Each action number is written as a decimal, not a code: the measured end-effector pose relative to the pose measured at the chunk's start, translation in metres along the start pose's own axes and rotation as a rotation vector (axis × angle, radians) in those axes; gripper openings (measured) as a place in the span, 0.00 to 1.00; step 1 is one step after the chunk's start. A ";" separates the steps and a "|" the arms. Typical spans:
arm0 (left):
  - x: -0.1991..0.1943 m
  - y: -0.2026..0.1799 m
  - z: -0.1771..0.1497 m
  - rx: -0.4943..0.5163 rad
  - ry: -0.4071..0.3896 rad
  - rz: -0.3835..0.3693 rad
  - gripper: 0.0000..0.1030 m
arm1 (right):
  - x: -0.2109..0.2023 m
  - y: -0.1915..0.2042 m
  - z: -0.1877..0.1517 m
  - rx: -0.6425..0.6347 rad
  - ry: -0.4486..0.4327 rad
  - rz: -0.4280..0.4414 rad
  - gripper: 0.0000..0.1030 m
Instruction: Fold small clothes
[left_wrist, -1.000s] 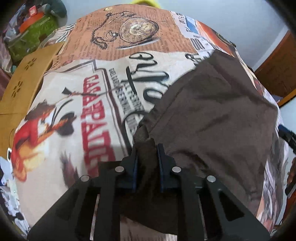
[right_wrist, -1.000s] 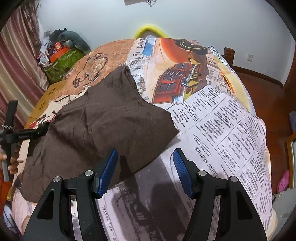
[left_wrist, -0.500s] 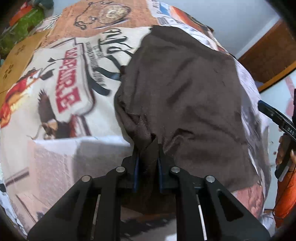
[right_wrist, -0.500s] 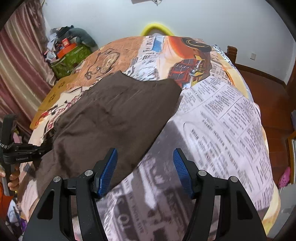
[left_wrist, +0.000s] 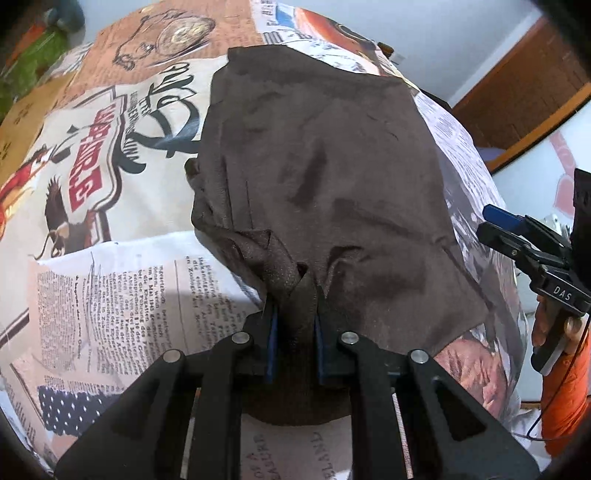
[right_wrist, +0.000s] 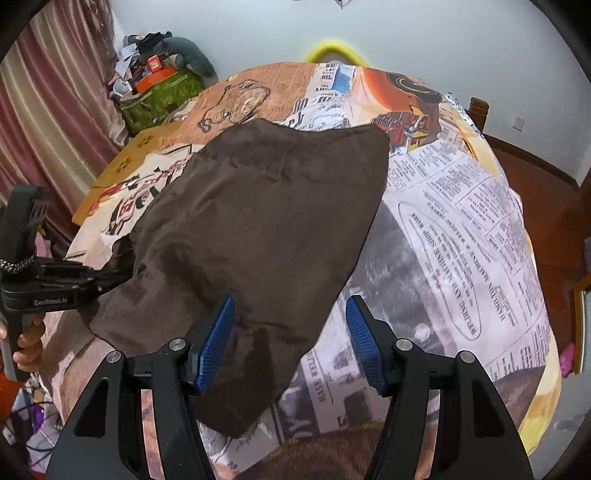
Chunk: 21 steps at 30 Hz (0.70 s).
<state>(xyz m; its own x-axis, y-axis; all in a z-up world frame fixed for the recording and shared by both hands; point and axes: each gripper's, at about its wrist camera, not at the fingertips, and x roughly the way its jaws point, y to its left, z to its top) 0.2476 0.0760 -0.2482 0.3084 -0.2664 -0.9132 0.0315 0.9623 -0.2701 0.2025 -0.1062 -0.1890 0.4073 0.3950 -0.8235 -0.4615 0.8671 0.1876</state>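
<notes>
A dark brown garment (left_wrist: 325, 166) lies spread on a bed covered with a newspaper-print sheet (left_wrist: 110, 288). My left gripper (left_wrist: 293, 332) is shut on a bunched edge of the garment. In the right wrist view the garment (right_wrist: 266, 221) lies flat, and the left gripper (right_wrist: 114, 275) holds its left edge. My right gripper (right_wrist: 291, 339) is open with blue pads, hovering just above the garment's near right edge. It also shows at the right of the left wrist view (left_wrist: 498, 221).
The printed sheet (right_wrist: 461, 229) covers the whole bed. A green bag with piled items (right_wrist: 159, 92) stands at the back left by a curtain (right_wrist: 44, 122). A wooden floor (right_wrist: 546, 206) lies to the right, past the bed's edge.
My left gripper has dragged the garment's edge toward the near side of the bed. The garment now lies flatter and more spread out. My right gripper stays open and has moved closer over the near edge.
</notes>
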 end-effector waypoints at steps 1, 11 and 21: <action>-0.002 -0.001 0.000 0.004 0.001 -0.001 0.14 | 0.000 0.000 -0.001 0.004 0.004 0.004 0.57; -0.015 0.027 -0.004 -0.019 -0.045 0.081 0.15 | 0.018 0.004 -0.029 0.012 0.118 0.034 0.57; -0.041 0.038 -0.006 -0.021 -0.117 0.146 0.32 | 0.020 0.004 -0.038 -0.014 0.126 0.003 0.63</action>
<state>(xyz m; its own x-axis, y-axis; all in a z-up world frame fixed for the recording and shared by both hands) 0.2307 0.1227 -0.2230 0.4170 -0.1149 -0.9016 -0.0412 0.9886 -0.1450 0.1790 -0.1061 -0.2249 0.3044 0.3553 -0.8838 -0.4736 0.8615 0.1832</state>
